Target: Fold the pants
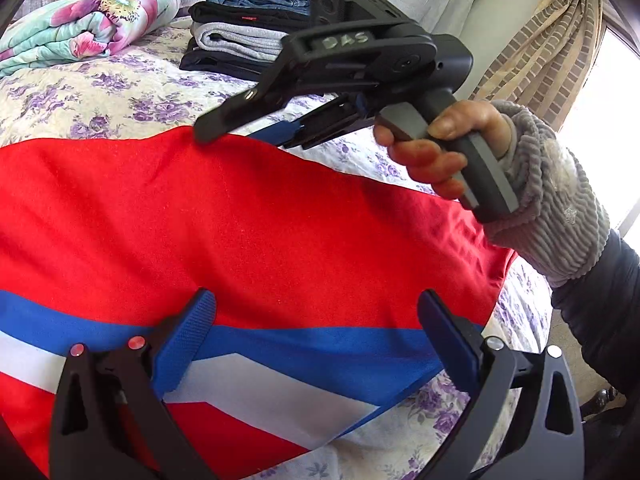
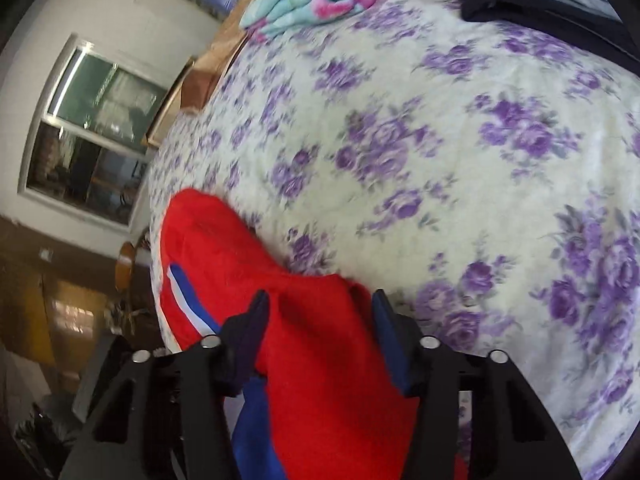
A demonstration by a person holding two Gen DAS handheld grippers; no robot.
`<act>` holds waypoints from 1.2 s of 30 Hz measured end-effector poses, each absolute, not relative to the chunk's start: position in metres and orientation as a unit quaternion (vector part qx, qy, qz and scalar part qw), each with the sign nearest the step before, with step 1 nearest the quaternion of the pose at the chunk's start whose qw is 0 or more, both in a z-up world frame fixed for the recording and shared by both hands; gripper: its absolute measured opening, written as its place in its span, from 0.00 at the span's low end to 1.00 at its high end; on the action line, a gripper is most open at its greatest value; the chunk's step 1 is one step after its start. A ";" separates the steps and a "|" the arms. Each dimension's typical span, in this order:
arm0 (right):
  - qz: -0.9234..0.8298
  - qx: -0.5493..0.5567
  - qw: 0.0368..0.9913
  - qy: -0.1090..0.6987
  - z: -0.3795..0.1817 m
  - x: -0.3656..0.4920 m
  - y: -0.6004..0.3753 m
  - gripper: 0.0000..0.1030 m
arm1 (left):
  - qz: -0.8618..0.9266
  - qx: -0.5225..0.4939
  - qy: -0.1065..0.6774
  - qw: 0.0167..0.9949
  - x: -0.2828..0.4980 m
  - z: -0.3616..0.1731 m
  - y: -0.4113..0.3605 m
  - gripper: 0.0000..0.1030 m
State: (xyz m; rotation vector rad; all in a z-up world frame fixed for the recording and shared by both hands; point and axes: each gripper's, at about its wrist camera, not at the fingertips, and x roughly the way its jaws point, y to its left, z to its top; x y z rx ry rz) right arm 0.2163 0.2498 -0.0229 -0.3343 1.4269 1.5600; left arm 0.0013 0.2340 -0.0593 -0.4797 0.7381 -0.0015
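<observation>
Flowered bed [image 2: 460, 140] carries the red pants [image 1: 240, 232] — soft, limp, best pinched at an edge. Left gripper [image 1: 316, 308] fingers apart above them; right gripper [image 2: 318, 308] fingers straddle a fold — unclamped.

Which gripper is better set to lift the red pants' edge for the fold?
Probably right. The right gripper already straddles the red pants with blue-white stripes at their edge; the left gripper hovers open over the middle.
</observation>
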 end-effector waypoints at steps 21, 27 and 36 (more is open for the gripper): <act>0.563 -0.284 0.651 0.422 -0.004 0.174 0.237 0.26 | 0.000 -0.238 0.354 0.904 -0.001 -0.058 0.233 0.96; 0.527 -0.258 0.714 0.382 0.001 0.173 0.230 0.46 | -0.001 -0.238 0.354 0.905 -0.001 -0.058 0.234 0.96; 0.472 -0.281 0.756 0.356 -0.011 0.168 0.225 0.64 | -0.001 -0.240 0.353 0.904 0.000 -0.058 0.235 0.96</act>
